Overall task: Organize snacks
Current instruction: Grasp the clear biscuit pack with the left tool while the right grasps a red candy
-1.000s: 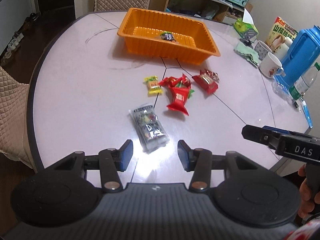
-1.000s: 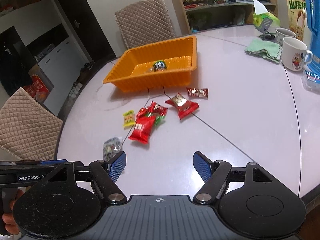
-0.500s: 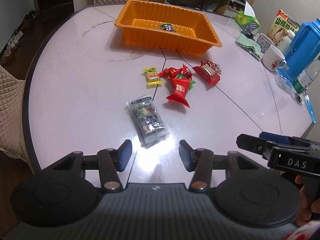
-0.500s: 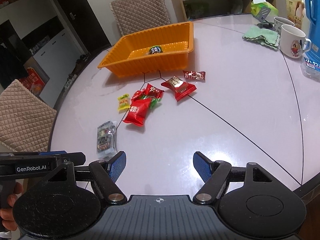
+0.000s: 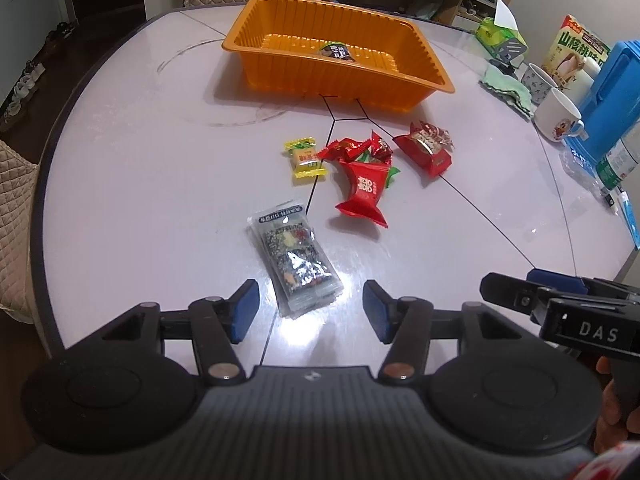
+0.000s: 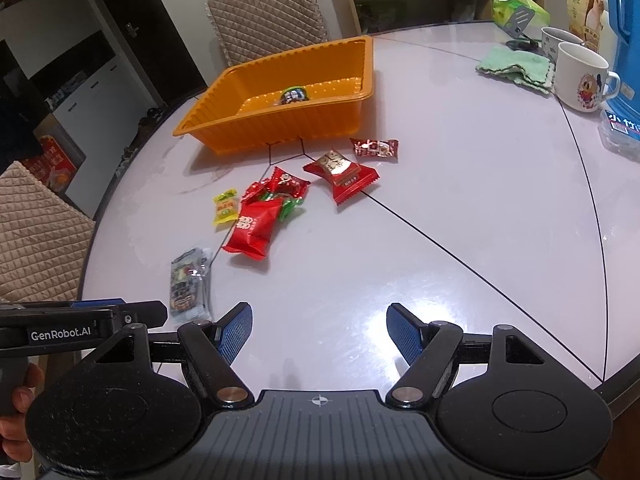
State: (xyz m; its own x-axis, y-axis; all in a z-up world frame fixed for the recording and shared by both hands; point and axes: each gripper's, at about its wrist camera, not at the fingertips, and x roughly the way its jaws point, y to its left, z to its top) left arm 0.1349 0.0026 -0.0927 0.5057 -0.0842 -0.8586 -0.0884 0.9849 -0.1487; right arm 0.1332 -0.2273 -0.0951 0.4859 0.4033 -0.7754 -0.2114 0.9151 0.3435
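An orange tray (image 5: 432, 76) (image 6: 224, 120) stands at the far middle of the round table, with one dark wrapped snack (image 5: 337, 52) (image 6: 294, 95) inside. In front of it lie a yellow candy (image 5: 305, 157) (image 6: 226, 207), a heap of red packets (image 5: 366, 184) (image 6: 264, 216), a red-and-gold packet (image 5: 426, 151) (image 6: 342, 172) and a small red candy (image 6: 375, 148). A clear grain-bar packet (image 5: 298, 256) (image 6: 190, 284) lies nearest. My left gripper (image 5: 310, 310) is open, just short of that packet. My right gripper (image 6: 320, 330) is open and empty over bare table.
At the right stand two mugs (image 5: 558, 112) (image 6: 582, 76), a green cloth (image 5: 508, 90) (image 6: 516, 66), a blue jug (image 5: 614, 92), a tissue box (image 5: 502, 38), a cereal box (image 5: 576, 50) and a water bottle (image 5: 618, 158). Quilted chairs (image 6: 264, 18) stand around the table.
Both grippers have moved forward and lower toward the table, so the snacks look closer. The left gripper's open fingers now bracket the near end of the grain-bar packet. Nothing was grasped.
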